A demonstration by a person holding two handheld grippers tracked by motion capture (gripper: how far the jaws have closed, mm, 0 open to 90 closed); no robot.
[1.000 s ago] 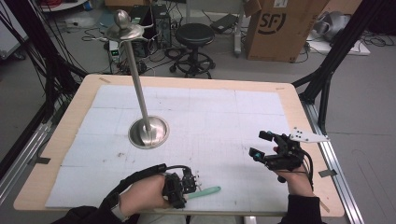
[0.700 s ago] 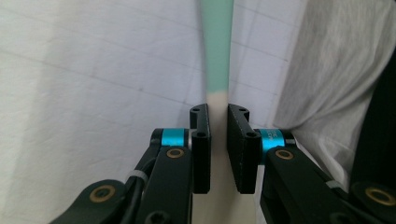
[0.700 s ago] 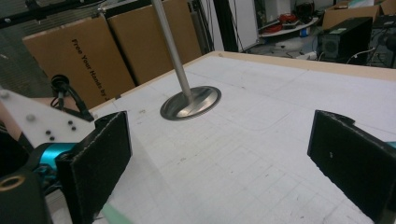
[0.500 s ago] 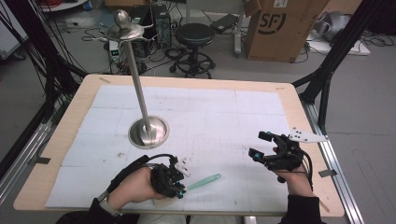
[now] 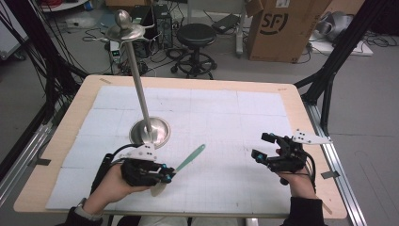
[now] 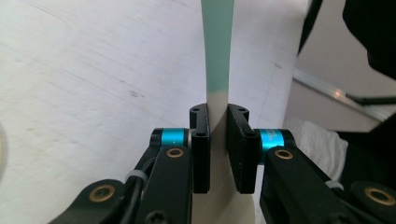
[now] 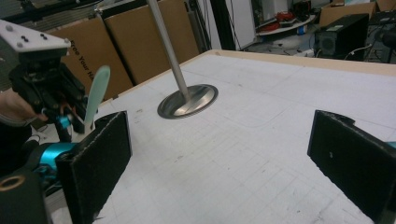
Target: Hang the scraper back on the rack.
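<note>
Over the white gridded table mat, my left gripper pinches a slim mint-and-cream plastic spatula near its wide end, my right gripper gapes empty, and I fear that shallow pinch could slip.

The high view looks forward and down from above the person's side, taking in the whole surface and the floor beyond. The left gripper view sits close behind the left gripper, facing along its jaws over the surface. The right gripper view looks low across the surface from the right gripper; it shares the metal stand and the left gripper with the high view.
</note>
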